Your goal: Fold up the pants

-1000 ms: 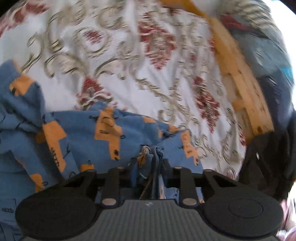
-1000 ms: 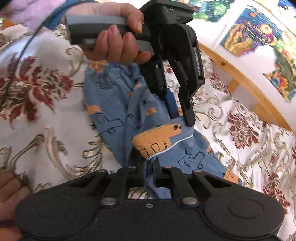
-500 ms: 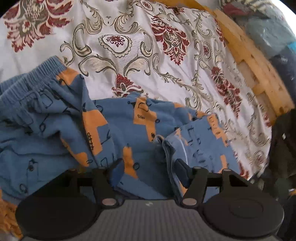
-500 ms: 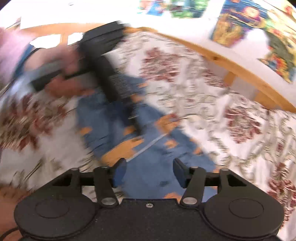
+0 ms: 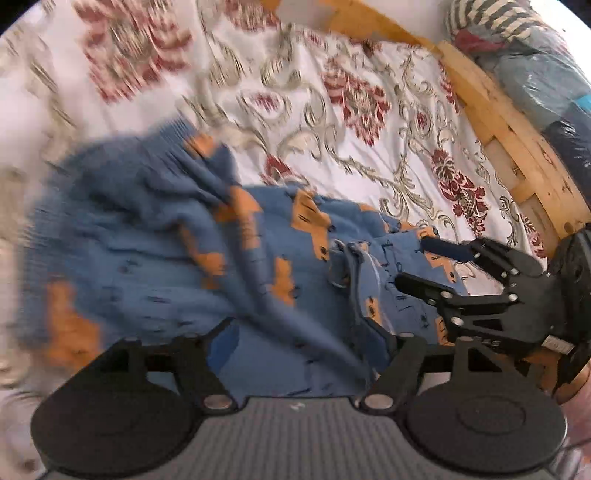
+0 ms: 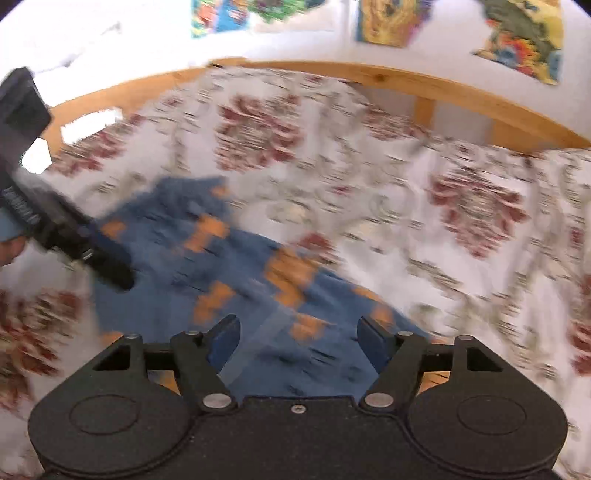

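Observation:
Blue pants with orange blocks (image 5: 155, 251) lie crumpled on a flowered bedspread, waistband at the upper left, leg ends (image 5: 373, 273) toward the right. My left gripper (image 5: 299, 343) is open above the pants and holds nothing. The right gripper (image 5: 436, 269) shows at the right of the left wrist view, open over the leg ends. In the right wrist view the pants (image 6: 236, 273) lie below my open right gripper (image 6: 297, 338). The left gripper's fingers (image 6: 107, 266) enter from the left over the pants.
The flowered bedspread (image 5: 332, 122) covers the bed. A wooden bed rail (image 5: 509, 125) runs along the right, with bagged clothes (image 5: 546, 77) behind it. In the right wrist view the rail (image 6: 424, 85) runs below a white wall with colourful pictures (image 6: 391, 22).
Both grippers were shut on the pants a second ago. Both have let go and opened, and the pants have dropped onto the bed. Both grippers have pulled back and are still moving.

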{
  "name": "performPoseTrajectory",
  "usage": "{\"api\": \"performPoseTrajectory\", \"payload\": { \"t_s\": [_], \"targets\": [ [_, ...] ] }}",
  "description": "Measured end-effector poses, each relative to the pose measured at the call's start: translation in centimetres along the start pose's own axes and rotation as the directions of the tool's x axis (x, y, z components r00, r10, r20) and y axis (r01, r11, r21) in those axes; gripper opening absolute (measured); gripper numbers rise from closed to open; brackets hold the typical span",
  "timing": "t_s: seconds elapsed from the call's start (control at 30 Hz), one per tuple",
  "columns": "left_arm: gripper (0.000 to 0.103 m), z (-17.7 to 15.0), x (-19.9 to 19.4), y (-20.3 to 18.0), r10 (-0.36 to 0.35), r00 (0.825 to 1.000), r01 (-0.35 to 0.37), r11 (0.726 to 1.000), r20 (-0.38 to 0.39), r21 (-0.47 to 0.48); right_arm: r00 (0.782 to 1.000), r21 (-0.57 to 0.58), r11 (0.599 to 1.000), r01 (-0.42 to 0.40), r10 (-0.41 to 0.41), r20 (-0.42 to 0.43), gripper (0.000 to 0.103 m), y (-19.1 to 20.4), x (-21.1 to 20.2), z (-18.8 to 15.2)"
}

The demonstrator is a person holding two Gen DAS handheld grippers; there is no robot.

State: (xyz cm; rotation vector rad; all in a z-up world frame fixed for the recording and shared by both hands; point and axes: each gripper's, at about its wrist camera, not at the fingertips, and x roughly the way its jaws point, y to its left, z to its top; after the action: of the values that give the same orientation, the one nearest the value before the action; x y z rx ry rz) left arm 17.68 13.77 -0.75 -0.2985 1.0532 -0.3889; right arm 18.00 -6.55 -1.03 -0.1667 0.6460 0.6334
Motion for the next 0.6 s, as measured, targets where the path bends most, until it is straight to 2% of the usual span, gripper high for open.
{"api": "performPoseTrajectory", "payload": {
  "t_s": [0.1,0.17,0.23,0.3,0.4,0.5,0.53,0.57,0.6],
  "targets": [
    [0.082,0.6,-2.9,1.7,0.046,0.998,-0.044,0.998,0.040,-0.041,0.997,0.032,0.996,-0.078,0.078,0.005,0.072,1.8,2.3,1.3],
    [0.084,1.8,-4.4,3.8,0.036,0.997,-0.026,0.989,0.065,-0.143,0.995,0.038,0.995,-0.096,0.096,-0.004,0.071,3.4,3.9,1.9],
    [0.085,3.2,-5.2,6.0,0.033,0.996,-0.008,0.963,0.087,-0.269,0.997,0.024,0.997,-0.075,0.076,-0.014,0.068,4.8,5.4,2.3],
    [0.085,4.7,-5.6,8.3,0.014,0.994,0.031,0.917,0.110,-0.397,0.998,0.020,0.998,-0.053,0.053,-0.030,0.062,5.8,6.4,2.6],
    [0.085,6.4,-5.3,11.4,-0.032,0.990,0.104,0.815,0.134,-0.570,0.999,0.030,0.999,-0.025,0.026,-0.046,0.060,6.4,7.1,2.4],
    [0.086,7.1,-3.6,13.6,-0.085,0.989,0.150,0.644,0.124,-0.750,0.998,0.033,0.999,-0.012,0.015,-0.066,0.058,6.8,7.7,2.2],
    [0.086,7.2,-3.0,13.9,-0.082,0.990,0.141,0.588,0.115,-0.797,0.998,0.029,1.000,-0.006,0.008,-0.070,0.055,6.9,7.8,2.1],
    [0.085,7.2,-2.4,14.2,-0.067,0.992,0.124,0.535,0.105,-0.836,0.997,0.023,1.000,0.004,-0.002,-0.073,0.050,7.0,7.8,2.0],
    [0.085,7.2,-1.9,14.2,-0.055,0.993,0.118,0.499,0.104,-0.859,0.997,0.016,1.000,0.013,-0.012,-0.074,0.045,7.1,7.9,1.9]
  ]
}}
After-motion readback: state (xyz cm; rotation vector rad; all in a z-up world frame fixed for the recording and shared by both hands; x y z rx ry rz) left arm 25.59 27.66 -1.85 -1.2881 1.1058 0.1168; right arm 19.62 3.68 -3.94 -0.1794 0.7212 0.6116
